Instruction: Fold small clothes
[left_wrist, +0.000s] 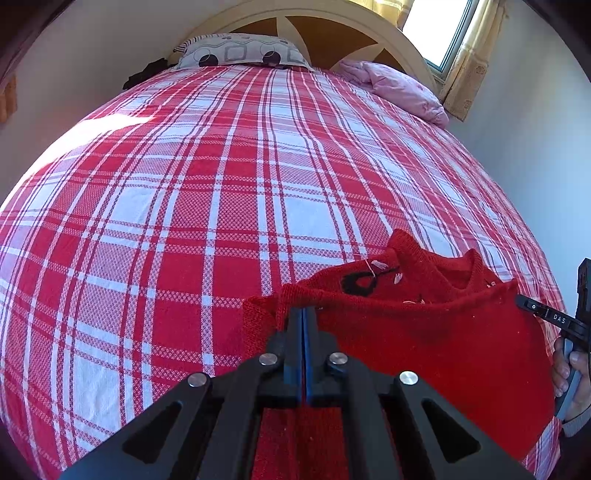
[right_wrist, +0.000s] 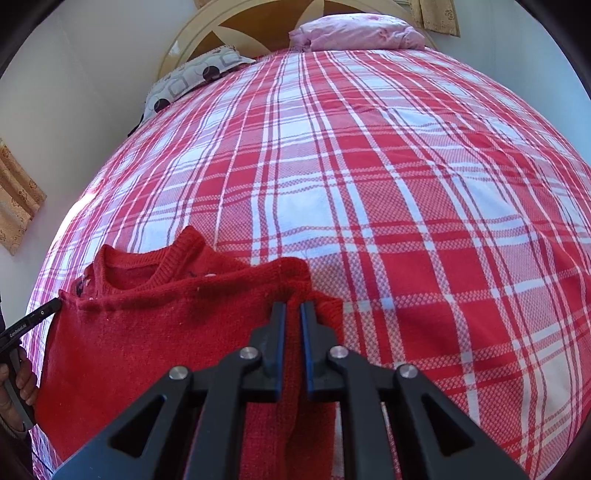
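Note:
A small red knitted sweater (left_wrist: 443, 339) lies near the front edge of the plaid bed, its neckline (left_wrist: 454, 277) facing the headboard and its lower part doubled over. My left gripper (left_wrist: 303, 312) is shut on the sweater's left edge, where the knit bunches at the blue pads. In the right wrist view, my right gripper (right_wrist: 292, 306) pinches the sweater (right_wrist: 147, 332) at its right edge. Its jaws stand a narrow slit apart with gathered knit filling it. Each gripper also shows at the rim of the other's view: the right gripper (left_wrist: 532, 306) and the left gripper (right_wrist: 40, 314).
The bed (left_wrist: 221, 184) wears a red and white plaid cover and stretches to a curved headboard (left_wrist: 332, 22). A patterned pillow (left_wrist: 240, 51) and a pink bundle (left_wrist: 402, 88) lie at its head. A window (left_wrist: 436, 29) with curtains is at the far right. A hand (left_wrist: 569, 369) holds the right gripper's handle.

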